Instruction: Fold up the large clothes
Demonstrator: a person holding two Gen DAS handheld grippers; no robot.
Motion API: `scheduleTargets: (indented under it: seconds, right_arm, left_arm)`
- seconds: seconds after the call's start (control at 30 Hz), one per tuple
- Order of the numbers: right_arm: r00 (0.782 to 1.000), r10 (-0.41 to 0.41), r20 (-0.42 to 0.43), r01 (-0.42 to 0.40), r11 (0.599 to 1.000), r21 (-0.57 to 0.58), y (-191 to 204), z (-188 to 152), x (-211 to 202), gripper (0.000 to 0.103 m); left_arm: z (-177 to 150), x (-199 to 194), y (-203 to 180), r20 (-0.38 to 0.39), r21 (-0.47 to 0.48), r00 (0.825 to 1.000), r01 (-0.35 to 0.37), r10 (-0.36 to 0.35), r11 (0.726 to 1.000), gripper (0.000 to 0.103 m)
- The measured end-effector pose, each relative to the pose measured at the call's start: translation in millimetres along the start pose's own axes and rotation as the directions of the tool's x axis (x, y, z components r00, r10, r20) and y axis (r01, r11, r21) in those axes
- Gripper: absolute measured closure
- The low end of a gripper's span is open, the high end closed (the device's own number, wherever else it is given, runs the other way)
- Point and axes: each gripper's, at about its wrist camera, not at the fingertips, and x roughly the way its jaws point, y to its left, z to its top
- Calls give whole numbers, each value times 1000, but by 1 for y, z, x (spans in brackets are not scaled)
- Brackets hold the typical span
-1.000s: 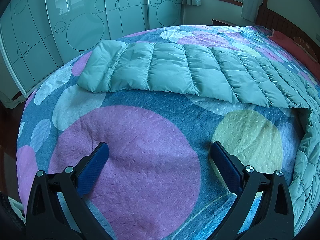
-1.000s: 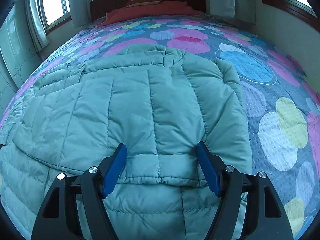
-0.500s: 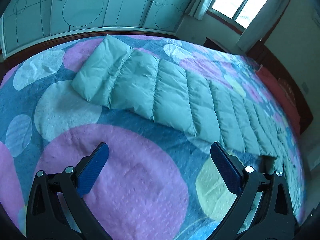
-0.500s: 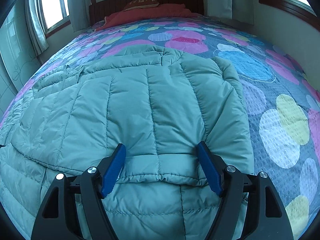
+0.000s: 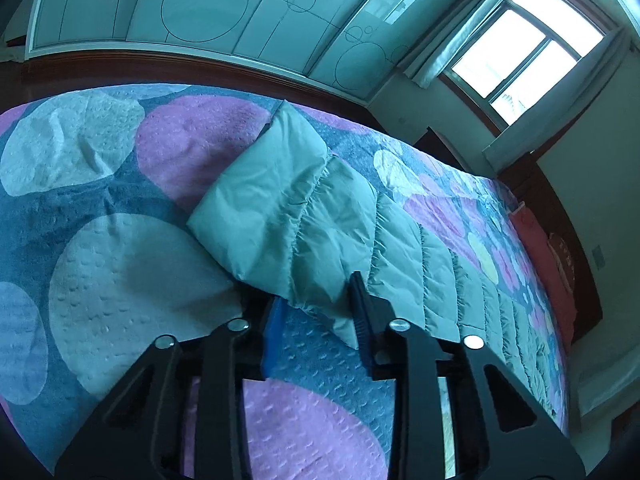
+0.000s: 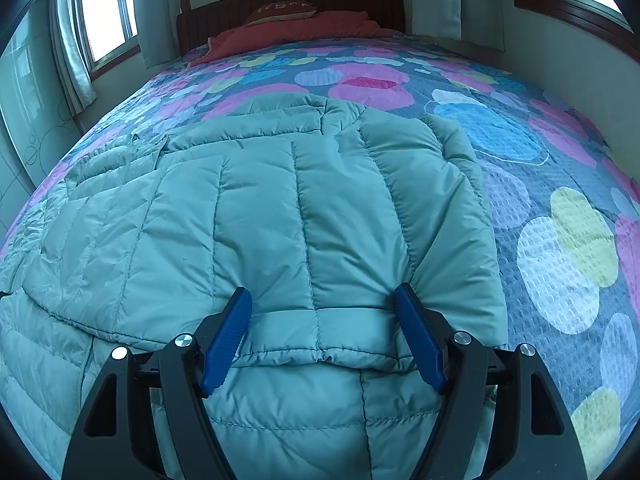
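While the left tongs have just been closing, their blue pads sit either side of the near edge of the sleeve of a pale green quilted down jacket, a fold of that edge bunched between them; they look clamped on it, though contact at the pad on the scene's right is partly hidden. The sleeve stretches out flat from the jacket body across the bedspread with its big coloured circles, cuff end toward the wardrobe doors.

The right tongs stand wide apart over the jacket's folded-in sleeve cuff, pads resting at either side of a quilted panel and not pinching it. The jacket body lies spread on the near part of the bed, collar toward the far headboard.

By my judgement the garment is light, puffy and very soft, with a slick shell: it will slump and spring back, and smooth fabric may slide out of a shallow pinch. Better holds are stitched seams, the cuff band or a hem edge, where the filling is thin and the layers can be gripped together.
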Motion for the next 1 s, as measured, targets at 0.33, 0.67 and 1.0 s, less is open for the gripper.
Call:
scheduleTargets:
  seconds: [0.33,0.67,1.0]
  right_arm:
    - [1000,1,7,-1,1000,8,0,-1,-2,30]
    - [1000,8,12,-9,1000,18,0,-2,-4,30]
    - [999,26,20,-27,999,35,-1,-1,-3,30]
  left_arm:
    - [3,-16,-68,87,210,995,27,-46,977,97]
    - [-64,-31,-208,-17,487,970,219,-242,846,97]
    - [-196,-22,-315,-208,690,939,339,-273,639,97]
